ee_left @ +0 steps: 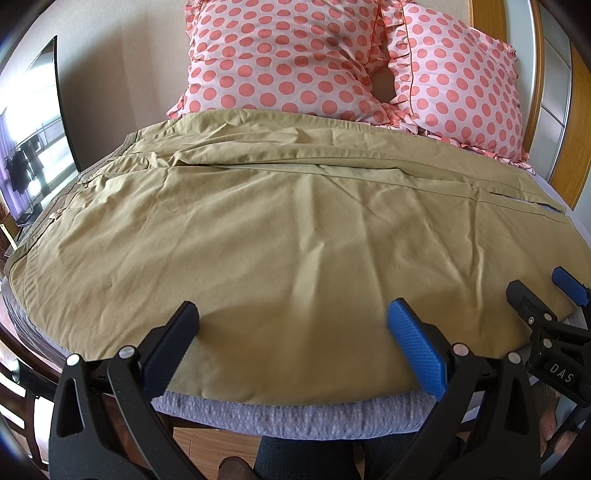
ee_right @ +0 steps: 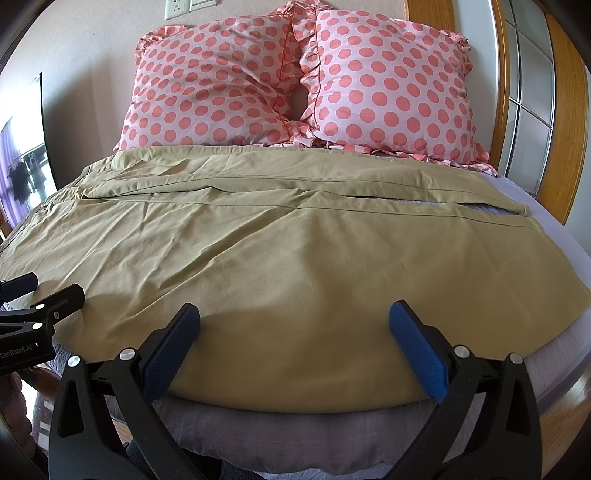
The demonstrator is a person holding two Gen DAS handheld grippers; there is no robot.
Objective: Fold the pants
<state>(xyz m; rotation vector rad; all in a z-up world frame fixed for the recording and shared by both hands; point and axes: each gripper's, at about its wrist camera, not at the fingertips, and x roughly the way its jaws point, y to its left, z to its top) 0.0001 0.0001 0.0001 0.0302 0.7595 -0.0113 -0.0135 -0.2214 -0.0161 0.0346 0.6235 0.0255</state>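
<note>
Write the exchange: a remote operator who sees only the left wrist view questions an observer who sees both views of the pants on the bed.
Operator: Has the right hand-held gripper grasped anything?
Observer: No. The right hand-held gripper is open, its fingers either side of the near edge of the pants.
Operator: What is on the wall above the pillows?
Observer: A white socket, above the left of the two pillows.

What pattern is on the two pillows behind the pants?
Pale pink with coral-red polka dots and ruffled edges; the pillows show best in the right wrist view.
</note>
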